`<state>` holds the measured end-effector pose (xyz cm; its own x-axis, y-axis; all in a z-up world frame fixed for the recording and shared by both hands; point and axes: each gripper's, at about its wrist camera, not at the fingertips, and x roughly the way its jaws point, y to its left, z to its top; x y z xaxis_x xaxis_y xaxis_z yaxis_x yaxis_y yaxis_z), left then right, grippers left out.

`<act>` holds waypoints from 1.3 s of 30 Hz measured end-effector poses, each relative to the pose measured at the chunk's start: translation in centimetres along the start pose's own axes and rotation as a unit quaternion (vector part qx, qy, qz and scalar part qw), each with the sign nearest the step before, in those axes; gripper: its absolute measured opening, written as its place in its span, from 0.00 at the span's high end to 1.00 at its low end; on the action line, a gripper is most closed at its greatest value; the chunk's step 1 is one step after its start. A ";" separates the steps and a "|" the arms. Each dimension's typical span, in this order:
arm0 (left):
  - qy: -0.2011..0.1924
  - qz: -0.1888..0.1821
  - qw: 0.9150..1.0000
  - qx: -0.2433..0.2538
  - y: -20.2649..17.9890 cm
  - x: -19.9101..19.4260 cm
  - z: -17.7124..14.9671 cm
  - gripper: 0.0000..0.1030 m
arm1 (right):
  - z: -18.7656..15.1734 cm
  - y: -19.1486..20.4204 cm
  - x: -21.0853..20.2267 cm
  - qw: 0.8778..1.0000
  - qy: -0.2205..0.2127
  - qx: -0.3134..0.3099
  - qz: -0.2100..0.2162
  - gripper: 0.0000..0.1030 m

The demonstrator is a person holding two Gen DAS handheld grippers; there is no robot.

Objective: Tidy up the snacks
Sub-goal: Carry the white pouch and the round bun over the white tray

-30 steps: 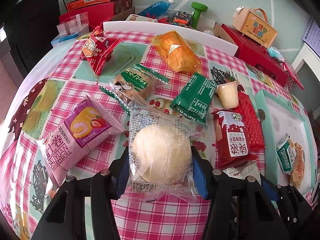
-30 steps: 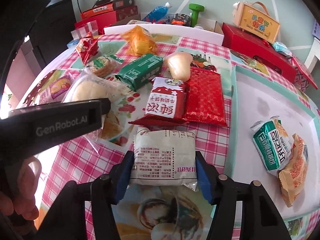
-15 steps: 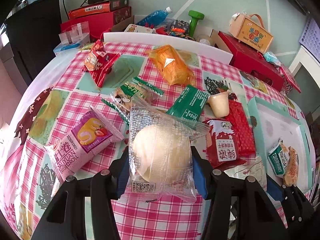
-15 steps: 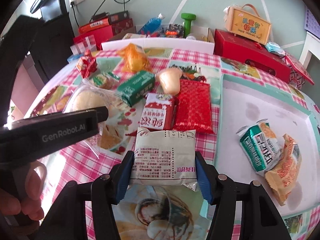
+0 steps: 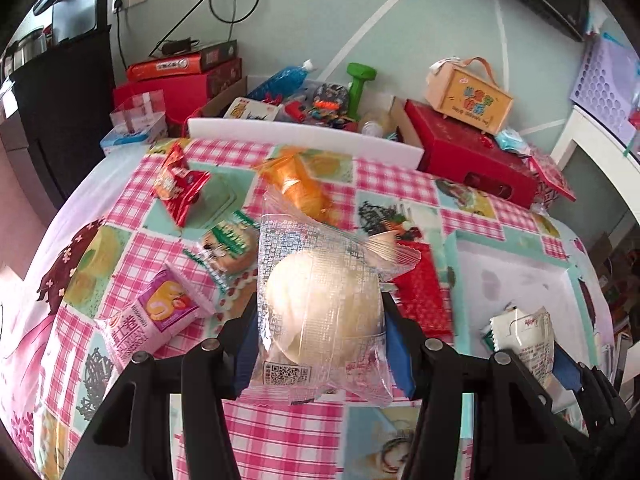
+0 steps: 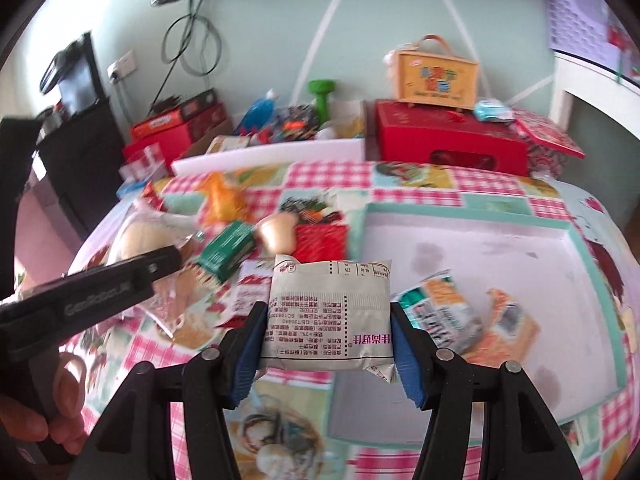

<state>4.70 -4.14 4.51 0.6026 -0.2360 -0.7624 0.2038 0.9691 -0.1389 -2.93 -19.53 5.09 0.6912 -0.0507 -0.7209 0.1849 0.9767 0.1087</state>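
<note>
My left gripper (image 5: 318, 344) is shut on a clear-wrapped round bun (image 5: 322, 312), held above the checked tablecloth. My right gripper (image 6: 326, 340) is shut on a white snack packet (image 6: 326, 316) with black print, lifted over the near left corner of the white tray (image 6: 520, 248). That packet (image 5: 520, 340) also shows at the right edge of the left wrist view. In the tray lie a green-and-white packet (image 6: 434, 312) and an orange packet (image 6: 506, 328). Loose on the cloth are a pink Swiss roll pack (image 5: 154, 320), a green pack (image 6: 226, 250), a red pack (image 5: 420, 292) and an orange bag (image 5: 298, 188).
A red gift box (image 5: 468, 160) with a small yellow case (image 5: 468, 94) on it stands at the table's far right. A white board (image 5: 304, 136), red boxes (image 5: 180, 80) and a green dumbbell (image 5: 358, 84) line the far edge. A hand (image 6: 36, 408) holds the left gripper's handle.
Both grippers have risen with their snacks still clamped. The right gripper has swung right, toward the white tray, and its view is now blurred by motion.
</note>
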 end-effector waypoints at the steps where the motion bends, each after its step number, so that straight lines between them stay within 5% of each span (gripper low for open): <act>1: -0.002 -0.003 1.000 0.004 -0.5 -0.1 0.0 0.45 | 0.1 -0.6 -0.3 1.000 -0.004 0.007 -0.006 0.40; 18: 0.000 -0.062 0.992 0.112 -11.1 0.3 -0.5 0.45 | 0.2 -13.8 -2.6 0.979 -0.046 0.120 -0.156 0.40; 37: 0.048 -0.095 0.979 0.175 -22.3 7.2 1.0 0.45 | -1.5 -20.3 0.2 0.963 -0.020 0.167 -0.210 0.40; 39: 0.050 -0.093 0.979 0.176 -22.6 7.6 0.9 0.39 | -1.6 -20.5 0.2 0.963 -0.018 0.169 -0.210 0.40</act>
<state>5.37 -27.90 2.44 0.4554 -0.3815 -0.8044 0.5663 0.8213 -0.0689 -7.68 -39.19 1.61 0.5287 -0.4391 -0.7264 0.6660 0.7452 0.0343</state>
